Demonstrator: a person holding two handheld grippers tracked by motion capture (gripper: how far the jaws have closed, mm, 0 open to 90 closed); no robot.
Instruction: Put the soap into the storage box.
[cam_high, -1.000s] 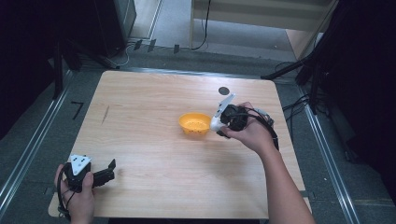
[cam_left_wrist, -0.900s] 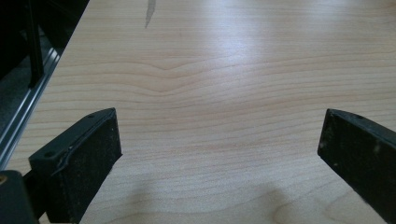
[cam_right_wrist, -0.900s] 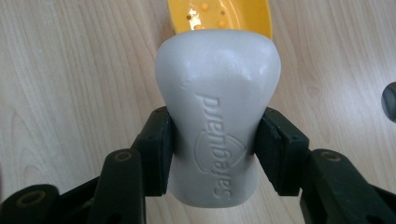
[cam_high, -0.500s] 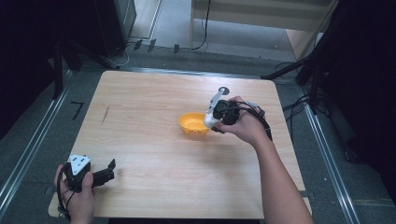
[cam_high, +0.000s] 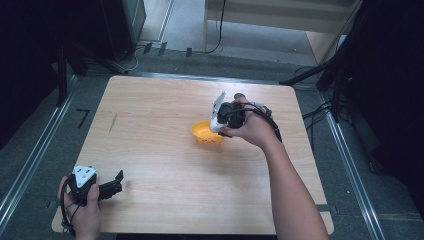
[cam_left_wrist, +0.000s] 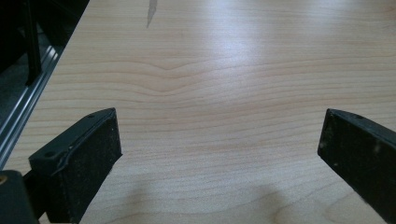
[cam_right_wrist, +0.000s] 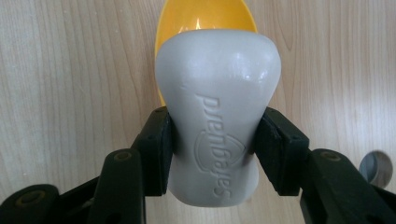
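orange bowl (cam_high: 207, 134); grey bottle (cam_right_wrist: 217, 107), embossed lettering

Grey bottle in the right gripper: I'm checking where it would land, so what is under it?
Beneath the grey bottle, held in the right gripper, is the orange bowl on the wooden table. The bottle covers most of the bowl's inside.

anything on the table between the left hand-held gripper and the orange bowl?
No. High view: bare wood between the left hand-held gripper and orange bowl.
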